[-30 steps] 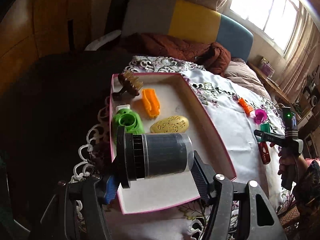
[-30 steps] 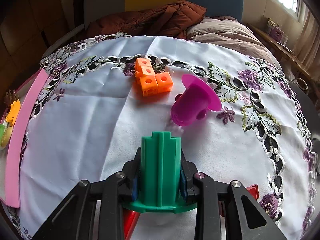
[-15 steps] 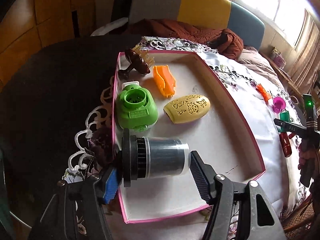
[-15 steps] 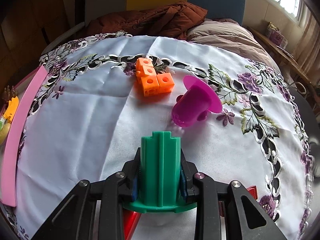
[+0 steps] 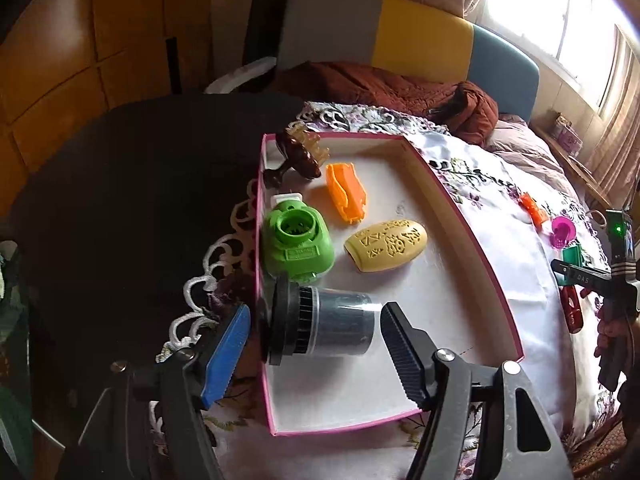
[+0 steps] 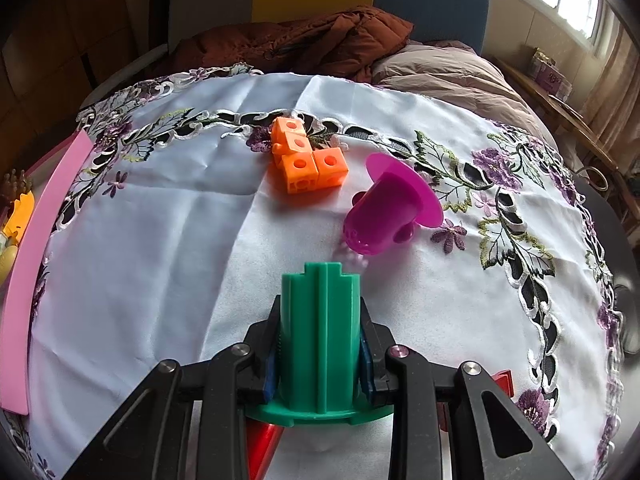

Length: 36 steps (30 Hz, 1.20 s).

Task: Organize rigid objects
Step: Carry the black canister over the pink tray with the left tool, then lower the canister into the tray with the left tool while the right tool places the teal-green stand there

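The dark canister (image 5: 324, 326) now lies on its side in the pink-rimmed tray (image 5: 472, 256); my left gripper (image 5: 314, 344) has just been opening, fingers clear of it on both sides, so that piece reads as placed

My right gripper (image 6: 320, 354) clamps the green block (image 6: 320, 332) above the embroidered cloth (image 6: 160, 240) on the desk; bed behind
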Available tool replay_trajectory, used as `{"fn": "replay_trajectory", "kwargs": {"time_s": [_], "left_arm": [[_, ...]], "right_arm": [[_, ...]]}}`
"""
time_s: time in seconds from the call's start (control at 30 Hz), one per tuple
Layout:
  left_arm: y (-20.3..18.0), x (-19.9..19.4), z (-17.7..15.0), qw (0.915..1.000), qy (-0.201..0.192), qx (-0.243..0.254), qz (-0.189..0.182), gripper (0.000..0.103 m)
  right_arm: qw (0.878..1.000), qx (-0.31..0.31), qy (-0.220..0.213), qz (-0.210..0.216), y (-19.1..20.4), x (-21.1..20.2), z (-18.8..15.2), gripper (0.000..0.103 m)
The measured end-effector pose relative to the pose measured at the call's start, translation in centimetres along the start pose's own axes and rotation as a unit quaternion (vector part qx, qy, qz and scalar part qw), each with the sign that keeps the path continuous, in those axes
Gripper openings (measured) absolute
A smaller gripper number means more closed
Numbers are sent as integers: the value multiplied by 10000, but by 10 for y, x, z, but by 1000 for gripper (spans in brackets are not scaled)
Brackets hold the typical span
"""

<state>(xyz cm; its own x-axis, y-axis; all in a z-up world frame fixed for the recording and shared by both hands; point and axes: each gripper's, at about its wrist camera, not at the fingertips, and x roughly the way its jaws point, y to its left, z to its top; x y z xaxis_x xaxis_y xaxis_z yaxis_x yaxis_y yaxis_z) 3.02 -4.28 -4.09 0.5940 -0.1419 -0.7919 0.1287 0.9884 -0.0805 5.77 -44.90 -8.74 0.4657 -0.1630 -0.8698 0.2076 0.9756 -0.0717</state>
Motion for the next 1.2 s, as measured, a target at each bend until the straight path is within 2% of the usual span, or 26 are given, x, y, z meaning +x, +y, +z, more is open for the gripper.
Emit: {"fn": "replay_trajectory", "kwargs": {"time_s": [0.13, 0.33, 0.5, 0.77, 0.93, 1.2], "left_arm": [[4, -8, 0, 9998, -93, -49, 172, 69], [13, -18, -1, 9994, -259, -122, 172, 69], [21, -22, -1, 9992, -335, -209, 114, 69], [28, -21, -3, 9988, -317, -359, 54, 69], [34, -21, -5, 9985, -333, -426, 31, 69], [45, -20, -7, 9975, -322, -619, 86, 69]], "right_arm": [[10000, -33, -48, -52, 1, -1, -1, 30], [9993, 16, 14, -363, 9, -3, 0, 30], [9989, 413, 57, -223, 8, -11, 1, 30], [9985, 432, -264, -198, 26, -35, 9, 30], [9982, 221, -542, 160, 55, -57, 20, 30], [9897, -440, -608, 1215, 141, -78, 31, 30]]}}
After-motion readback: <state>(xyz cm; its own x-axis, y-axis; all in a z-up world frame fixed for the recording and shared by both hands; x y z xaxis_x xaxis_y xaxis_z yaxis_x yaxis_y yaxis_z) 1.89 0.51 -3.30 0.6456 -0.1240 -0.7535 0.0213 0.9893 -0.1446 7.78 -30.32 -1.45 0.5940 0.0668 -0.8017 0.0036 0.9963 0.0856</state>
